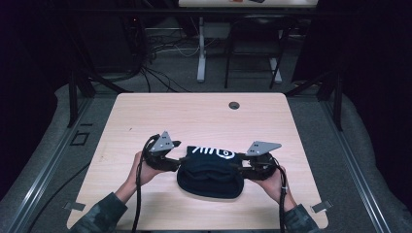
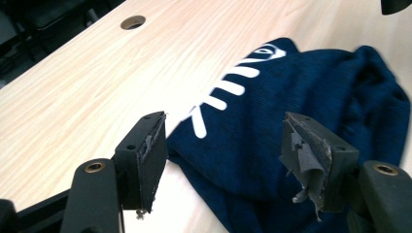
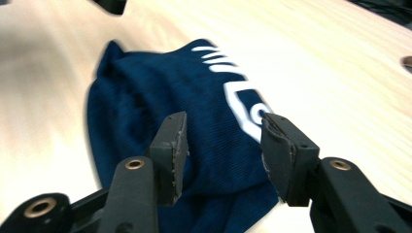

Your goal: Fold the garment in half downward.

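Observation:
A dark navy garment (image 1: 210, 175) with white lettering lies bunched on the wooden table (image 1: 194, 116), near the front edge. My left gripper (image 1: 178, 162) sits at its left end and my right gripper (image 1: 241, 170) at its right end, each held in a hand. In the left gripper view the left gripper (image 2: 223, 133) has its jaws spread wide; the navy cloth (image 2: 291, 87) lies between and beyond them, and the pads are clear of it. In the right gripper view the right gripper (image 3: 223, 133) also stands open over the cloth (image 3: 141, 97), with gaps at both pads.
A round cable hole (image 1: 234, 105) sits near the table's far edge, seen too as the hole (image 2: 133, 22) in the left gripper view. Beyond the table are another desk's legs (image 1: 201, 53) and floor cables (image 1: 160, 73). Bare tabletop stretches behind the garment.

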Motion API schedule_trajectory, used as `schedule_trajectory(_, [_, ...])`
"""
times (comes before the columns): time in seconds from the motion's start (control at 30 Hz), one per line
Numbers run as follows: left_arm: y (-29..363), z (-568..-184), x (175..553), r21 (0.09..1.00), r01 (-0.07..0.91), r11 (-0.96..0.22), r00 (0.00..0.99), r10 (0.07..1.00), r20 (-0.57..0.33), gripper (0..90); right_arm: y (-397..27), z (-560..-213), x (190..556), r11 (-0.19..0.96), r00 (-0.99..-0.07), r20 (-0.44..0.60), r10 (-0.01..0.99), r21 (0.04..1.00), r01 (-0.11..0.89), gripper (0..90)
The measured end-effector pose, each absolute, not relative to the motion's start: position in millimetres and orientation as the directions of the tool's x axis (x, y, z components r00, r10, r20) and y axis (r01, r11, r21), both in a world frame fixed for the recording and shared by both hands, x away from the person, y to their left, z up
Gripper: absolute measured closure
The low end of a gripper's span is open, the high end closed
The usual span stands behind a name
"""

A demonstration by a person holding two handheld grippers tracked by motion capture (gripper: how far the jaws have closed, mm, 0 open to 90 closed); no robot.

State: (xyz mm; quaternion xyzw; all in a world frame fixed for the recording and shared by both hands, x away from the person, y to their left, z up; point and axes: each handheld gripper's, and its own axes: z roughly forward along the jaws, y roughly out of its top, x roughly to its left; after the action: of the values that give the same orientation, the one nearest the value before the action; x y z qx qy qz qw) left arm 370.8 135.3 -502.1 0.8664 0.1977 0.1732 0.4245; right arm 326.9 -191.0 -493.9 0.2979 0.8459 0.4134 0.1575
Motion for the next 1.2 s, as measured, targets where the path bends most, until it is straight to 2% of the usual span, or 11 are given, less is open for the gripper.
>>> schedule_trajectory(0.17, [112, -521, 382, 0.76, 0.218, -0.613, 0.87, 0.475, 0.133, 32.1, -173, -511, 344, 0.507, -0.751, -0.023, 0.66, 0.752, 0.422, 48.7])
schedule_trajectory(0.33, [105, -538, 380, 0.716, 0.228, -0.66, 0.886, 0.445, 0.129, 29.2, -161, -535, 346, 0.558, -0.763, 0.0, 0.646, 0.682, 0.473, 40.0])
schedule_trajectory(0.57, [101, -558, 371, 0.662, 0.216, -0.718, 0.903, 0.405, 0.145, 29.0, -154, -552, 339, 0.621, -0.796, -0.015, 0.605, 0.634, 0.46, 34.0])
schedule_trajectory(0.8, [99, -565, 366, 0.665, 0.246, -0.706, 0.89, 0.436, 0.134, 28.6, -157, -559, 348, 0.647, -0.803, -0.039, 0.595, 0.615, 0.45, 28.8])
schedule_trajectory(0.93, [98, -567, 364, 0.665, 0.261, -0.7, 0.882, 0.452, 0.131, 27.5, -158, -561, 355, 0.662, -0.797, -0.053, 0.602, 0.592, 0.46, 19.2])
schedule_trajectory(1.07, [97, -568, 362, 0.668, 0.276, -0.691, 0.873, 0.471, 0.126, 27.3, -164, -565, 362, 0.649, -0.805, -0.011, 0.593, 0.599, 0.47, 18.9])
schedule_trajectory(1.2, [96, -569, 361, 0.667, 0.292, -0.686, 0.864, 0.489, 0.125, 27.1, -166, -565, 372, 0.649, -0.789, -0.023, 0.614, 0.583, 0.489, 15.2])
